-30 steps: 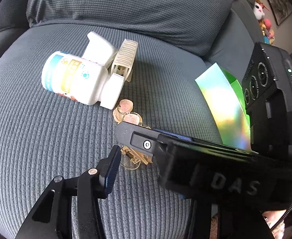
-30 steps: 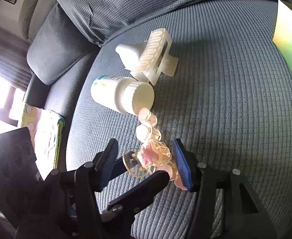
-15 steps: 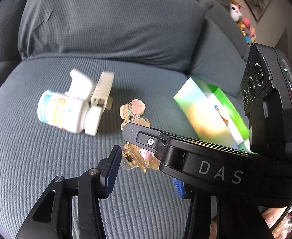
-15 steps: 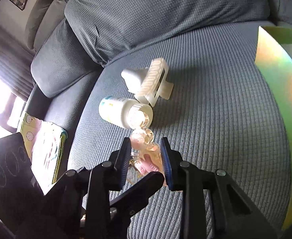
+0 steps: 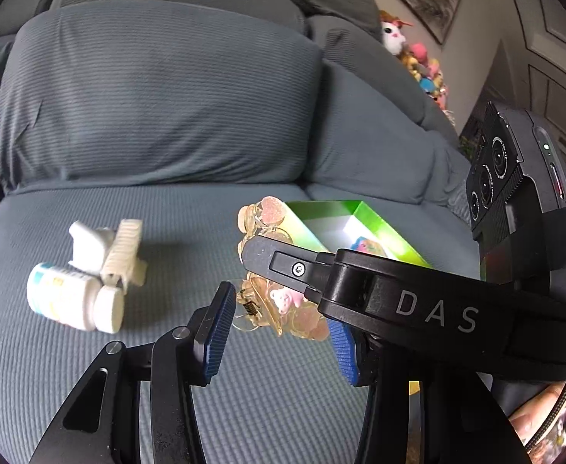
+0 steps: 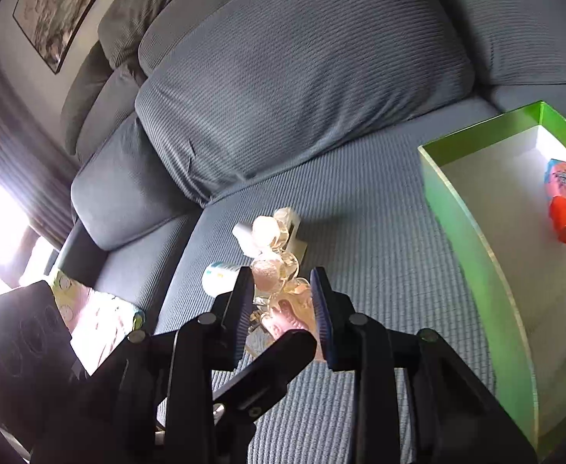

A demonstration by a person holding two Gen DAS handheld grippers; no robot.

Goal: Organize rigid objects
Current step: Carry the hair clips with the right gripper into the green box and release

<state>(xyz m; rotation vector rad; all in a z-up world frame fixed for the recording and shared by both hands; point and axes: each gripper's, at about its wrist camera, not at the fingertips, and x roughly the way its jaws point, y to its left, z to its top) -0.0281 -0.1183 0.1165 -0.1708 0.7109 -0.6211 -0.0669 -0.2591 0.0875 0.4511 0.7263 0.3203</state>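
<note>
A grey ribbed sofa seat (image 5: pixel 89 367) fills the left wrist view, with a green box (image 5: pixel 364 216) as landmark; left of the box lie a white pill bottle (image 5: pixel 70 301) and a white hair claw (image 5: pixel 124 255), touching each other; just in front of the box hangs a clear hair clip (image 5: pixel 271 301) with pink charms, clear of the seat; the left gripper (image 5: pixel 279 332) stands with its fingers apart around the clip, and I cannot tell whether they touch it.

In the right wrist view the box (image 6: pixel 476 239) sits to the right, a pink tube (image 6: pixel 565 197) inside; left of it the right gripper (image 6: pixel 283 301) has just closed, its fingers clamped on the clip (image 6: pixel 279 282).

The clip looks light, stiff, glossy and brittle, its charms likely to snag; the flat body near the spring seems the safest hold.
</note>
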